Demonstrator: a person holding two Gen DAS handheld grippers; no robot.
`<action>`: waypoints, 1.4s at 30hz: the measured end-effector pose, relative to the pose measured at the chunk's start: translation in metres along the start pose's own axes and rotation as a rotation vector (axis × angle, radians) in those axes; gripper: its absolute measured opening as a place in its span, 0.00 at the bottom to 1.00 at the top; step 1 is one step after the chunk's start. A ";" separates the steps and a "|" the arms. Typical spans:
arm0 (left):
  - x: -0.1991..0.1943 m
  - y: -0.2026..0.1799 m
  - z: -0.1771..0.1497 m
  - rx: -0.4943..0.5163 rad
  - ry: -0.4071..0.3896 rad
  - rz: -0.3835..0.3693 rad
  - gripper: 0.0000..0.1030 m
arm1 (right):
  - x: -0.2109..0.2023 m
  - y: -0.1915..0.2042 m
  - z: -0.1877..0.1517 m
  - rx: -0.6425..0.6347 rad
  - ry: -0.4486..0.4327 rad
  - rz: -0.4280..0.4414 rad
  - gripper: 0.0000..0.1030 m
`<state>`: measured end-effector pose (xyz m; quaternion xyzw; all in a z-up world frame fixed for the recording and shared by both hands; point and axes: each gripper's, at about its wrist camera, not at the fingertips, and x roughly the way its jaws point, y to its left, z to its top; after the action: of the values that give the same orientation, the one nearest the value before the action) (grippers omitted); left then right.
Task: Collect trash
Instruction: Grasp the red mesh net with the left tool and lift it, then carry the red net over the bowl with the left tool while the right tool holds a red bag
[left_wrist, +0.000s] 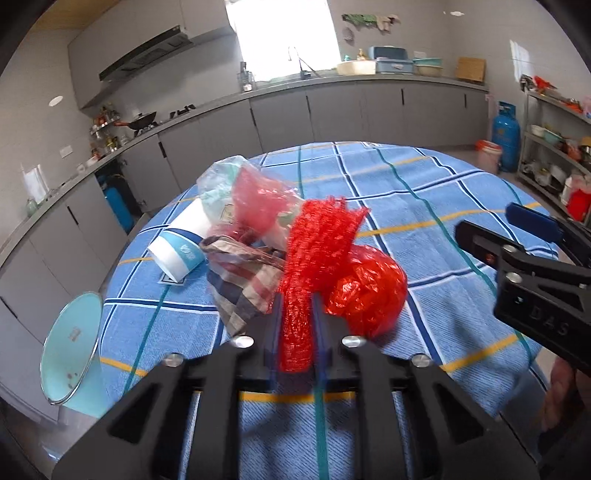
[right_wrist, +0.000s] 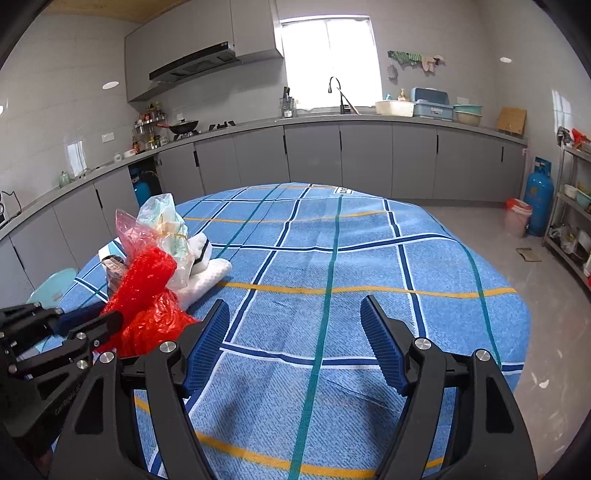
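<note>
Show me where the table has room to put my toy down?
The blue checked tablecloth is bare across its middle and right, ahead of the open right gripper. The left side is crowded: the red mesh pinched by the left gripper, red plastic bag, paper cup and checked cloth.

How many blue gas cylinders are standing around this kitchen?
2: one gas cylinder on the floor by the metal shelf at right, another inside the open cabinet under the counter. Others may be hidden.

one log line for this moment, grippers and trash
left gripper: shut on red mesh net | right gripper: open, nothing between pads | trash pile: on blue checked tablecloth
</note>
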<state>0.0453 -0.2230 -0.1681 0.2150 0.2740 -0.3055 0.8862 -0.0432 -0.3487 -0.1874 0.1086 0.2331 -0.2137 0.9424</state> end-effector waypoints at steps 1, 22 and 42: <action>-0.003 -0.002 -0.001 0.010 -0.011 -0.003 0.12 | 0.000 0.001 0.001 -0.002 -0.002 0.001 0.71; -0.054 0.054 -0.022 -0.064 -0.084 0.244 0.11 | -0.006 0.053 0.009 -0.082 -0.006 0.102 0.71; -0.059 0.113 -0.035 -0.229 -0.080 0.261 0.11 | -0.014 0.092 0.004 -0.209 0.036 0.207 0.05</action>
<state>0.0683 -0.0970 -0.1337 0.1339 0.2413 -0.1629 0.9472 -0.0109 -0.2633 -0.1672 0.0372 0.2586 -0.0878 0.9613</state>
